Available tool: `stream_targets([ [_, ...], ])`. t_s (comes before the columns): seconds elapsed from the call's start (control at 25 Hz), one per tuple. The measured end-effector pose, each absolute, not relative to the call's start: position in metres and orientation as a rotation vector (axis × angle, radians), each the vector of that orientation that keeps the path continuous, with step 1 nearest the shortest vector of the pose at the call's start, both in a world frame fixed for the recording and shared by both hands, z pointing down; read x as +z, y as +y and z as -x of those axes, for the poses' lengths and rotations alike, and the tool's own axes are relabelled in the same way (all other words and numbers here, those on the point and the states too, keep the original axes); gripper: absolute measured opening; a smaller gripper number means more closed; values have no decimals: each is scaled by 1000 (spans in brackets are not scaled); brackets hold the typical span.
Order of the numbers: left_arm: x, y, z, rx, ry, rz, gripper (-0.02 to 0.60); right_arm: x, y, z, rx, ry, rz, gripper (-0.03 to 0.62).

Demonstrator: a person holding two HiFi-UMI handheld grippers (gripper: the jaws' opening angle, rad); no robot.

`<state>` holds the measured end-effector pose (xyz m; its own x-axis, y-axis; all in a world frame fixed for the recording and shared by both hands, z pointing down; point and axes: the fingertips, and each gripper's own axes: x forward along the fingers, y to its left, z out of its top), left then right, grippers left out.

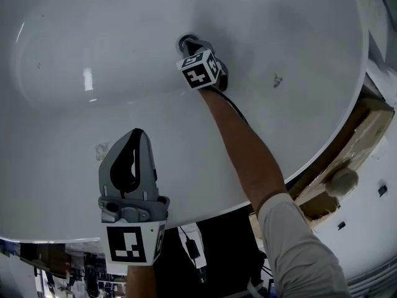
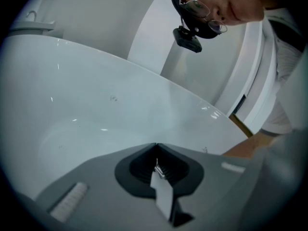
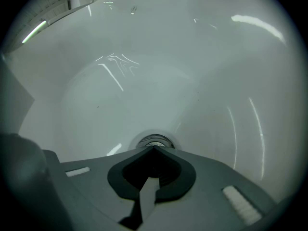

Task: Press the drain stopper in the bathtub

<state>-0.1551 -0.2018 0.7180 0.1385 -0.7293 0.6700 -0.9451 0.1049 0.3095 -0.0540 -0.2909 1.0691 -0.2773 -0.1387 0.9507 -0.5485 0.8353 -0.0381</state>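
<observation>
Two grippers are recorded at a white tub (image 1: 62, 73).

Right gripper (image 1: 191, 42): it is reached deep into the basin on an outstretched bare arm (image 1: 248, 148). Its marker cube (image 1: 200, 69) is turned up toward the head view. In the right gripper view the jaws are seen pressed together at their tips, with nothing held between them. The closed tips (image 3: 154, 148) are set at the near edge of the stopper (image 3: 155, 140). Whether the stopper is pushed down cannot be told.

Stopper: it is located at the lowest point of the tub floor (image 3: 144, 81). It is seen as a round chrome ring, partly covered by the jaw tips. In the head view only a sliver of its rim (image 1: 183, 41) is seen, just left of the gripper.

Left gripper (image 1: 138, 133): it is held well apart from the right one, over the near rim of the tub, tips pointed toward the basin. Its jaws are seen fully together in the left gripper view (image 2: 156, 146), and nothing is gripped. The tub wall (image 2: 96, 105) lies beyond the tips.

Other items: a black cable (image 1: 236, 107) is run along the right arm. A white sleeve (image 1: 298, 241) is noted at the lower right. A brown box (image 1: 347, 141) is seen just outside the tub's right rim. A black head camera (image 2: 187, 38) is seen above the tub in the left gripper view.
</observation>
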Motion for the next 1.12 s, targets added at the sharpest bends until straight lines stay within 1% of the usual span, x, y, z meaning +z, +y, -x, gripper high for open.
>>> stream_targets([
  [0.44,720,-187,144,411,-1594,-1662,0,1072,-292,53,529,-1797,-566,-3],
  [0.72,710,-182,144,427,-1604,-1674,0,1064,-291,52,525,-1799,-548,-3],
  [1.0,687,-179,141,412,-1622,-1698,0,1033,-296,48,697,-1832,-680,-3],
  [1.12,669,-179,140,399,-1635,-1710,0,1010,-299,47,696,-1852,-691,-3],
])
